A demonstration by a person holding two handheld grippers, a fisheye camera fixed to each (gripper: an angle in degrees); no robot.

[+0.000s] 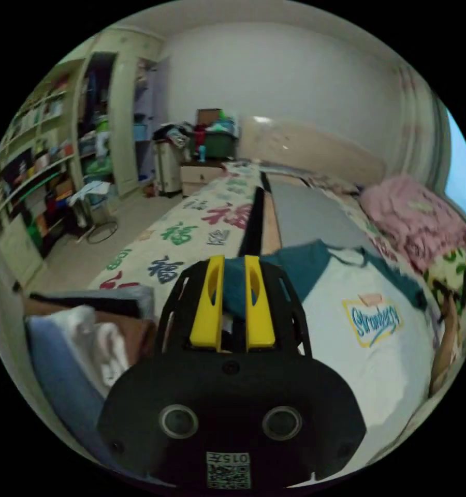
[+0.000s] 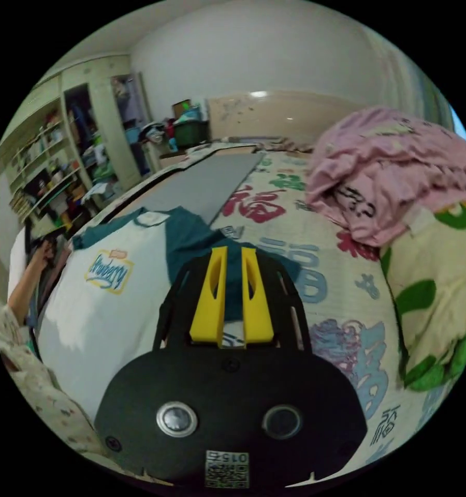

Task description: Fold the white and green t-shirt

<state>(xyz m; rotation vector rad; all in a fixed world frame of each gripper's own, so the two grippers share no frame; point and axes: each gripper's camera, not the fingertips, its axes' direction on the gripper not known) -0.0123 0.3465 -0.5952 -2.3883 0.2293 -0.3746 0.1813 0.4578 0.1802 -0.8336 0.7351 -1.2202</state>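
Yellow jaws of the left gripper [image 1: 232, 282] are clamped on a teal sleeve of the t-shirt [image 1: 367, 357], which is spread front-up on the patterned bedspread [image 1: 191, 233], its hem cut off by the gripper body. Likewise, the right gripper [image 2: 232, 274] is seen over the other teal sleeve, jaws nearly together; whether cloth is pinched cannot be told. A pink blanket [image 2: 393, 165] is heaped near the shirt.
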